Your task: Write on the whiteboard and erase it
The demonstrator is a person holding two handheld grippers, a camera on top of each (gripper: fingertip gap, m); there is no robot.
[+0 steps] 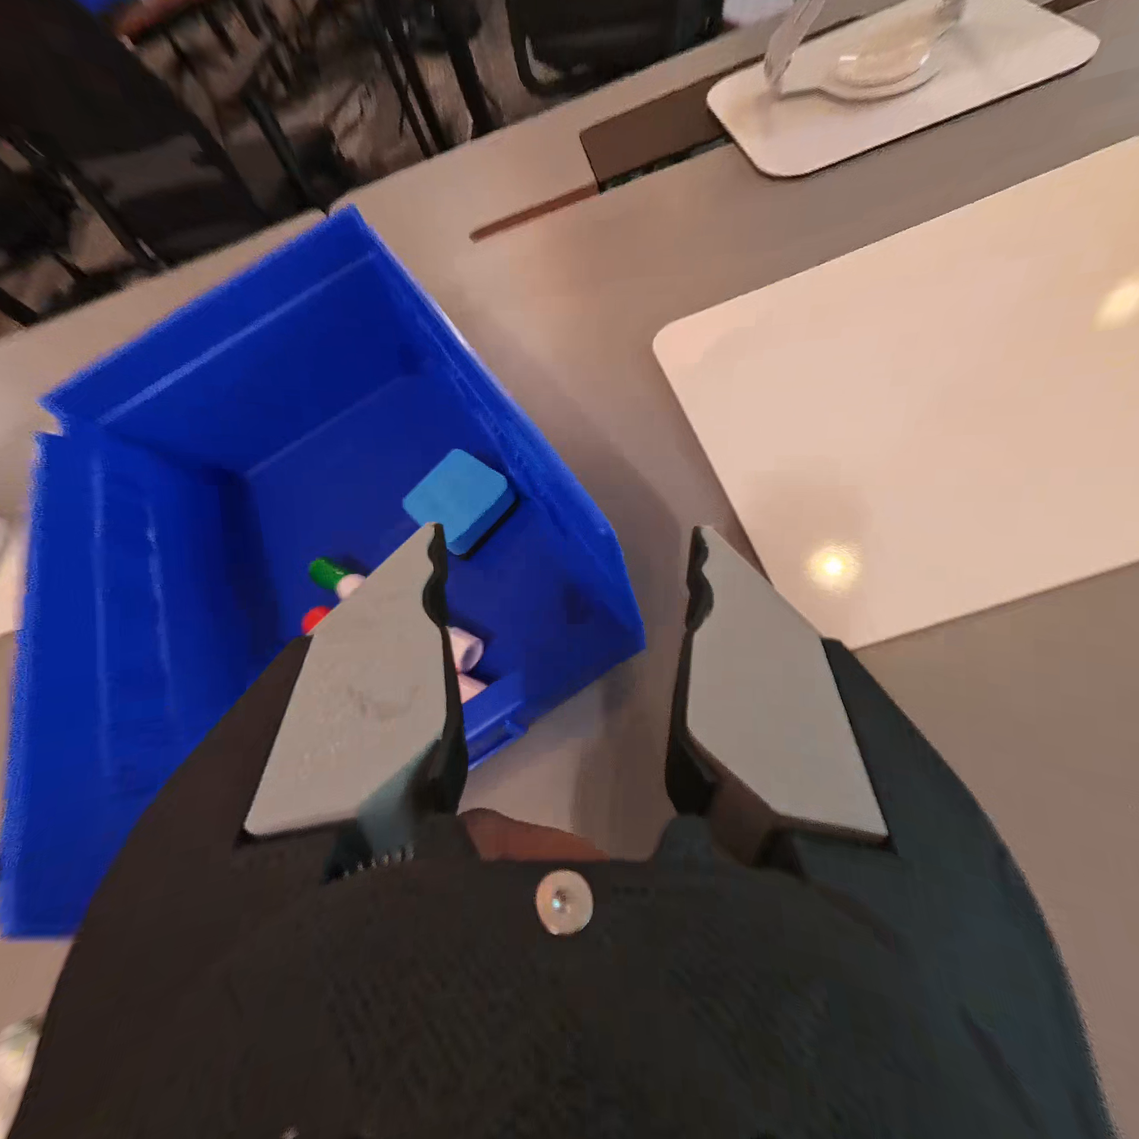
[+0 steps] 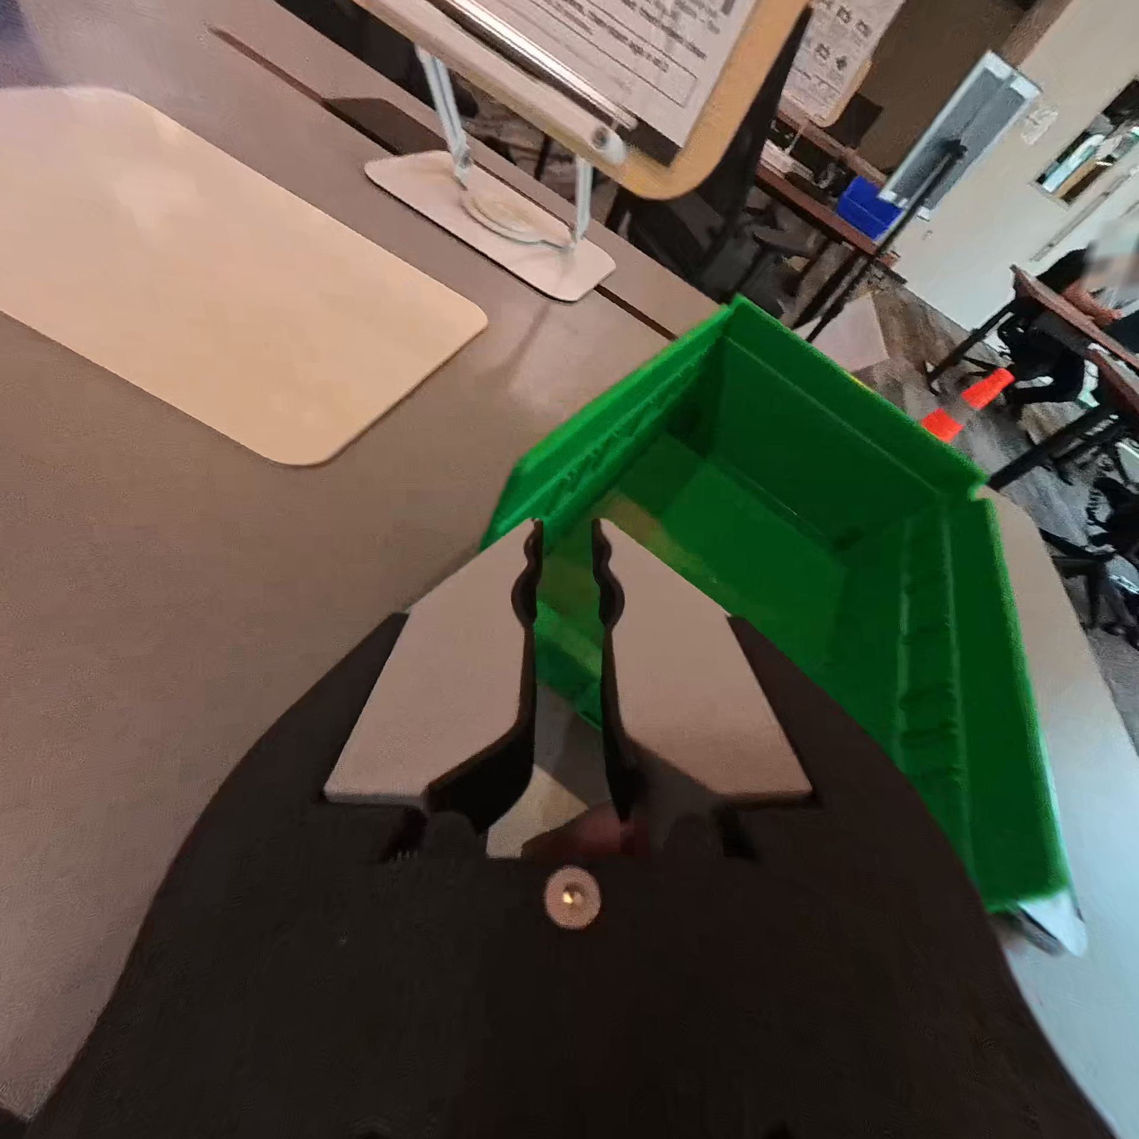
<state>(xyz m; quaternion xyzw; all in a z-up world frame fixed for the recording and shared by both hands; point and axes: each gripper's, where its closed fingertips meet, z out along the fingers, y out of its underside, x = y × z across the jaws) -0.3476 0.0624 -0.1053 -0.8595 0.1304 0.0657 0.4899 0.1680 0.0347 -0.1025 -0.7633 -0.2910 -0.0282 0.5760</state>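
The left gripper point(image 1: 564, 542) hangs above the table point(image 1: 585, 289), tilted down and forward, jaws spread wide with nothing between them. Its left finger point(image 1: 370, 672) overlaps the near corner of the blue bin point(image 1: 185, 524); its right finger point(image 1: 770, 678) sits over bare table just short of the whiteboard point(image 1: 924, 400). The right gripper point(image 2: 567, 530) is angled down too, jaws drawn narrow with a slim gap, and only the green bin's point(image 2: 924, 647) near left wall shows through that gap. Whether the tips touch that wall, I can't tell.

The whiteboard is the big one: a pale, blank, round-cornered sheet lying flat on the table, right of the blue bin in the left wrist view and far left of the green bin in the right wrist view.

Blue bin next, sitting left on the table. Inside, a light blue eraser point(image 1: 459, 499) with a dark underside rests against the right wall. Nearer, a green-capped marker point(image 1: 333, 573) and a red cap point(image 1: 316, 618) peek out from behind the left finger, plus something pale pink point(image 1: 468, 647) close to the front wall, too blurred to name.

The green bin on the right near the table's edge shows a bare interior. Beyond the whiteboard, a small white mat point(image 2: 555, 271) carries a stand point(image 2: 456, 154).
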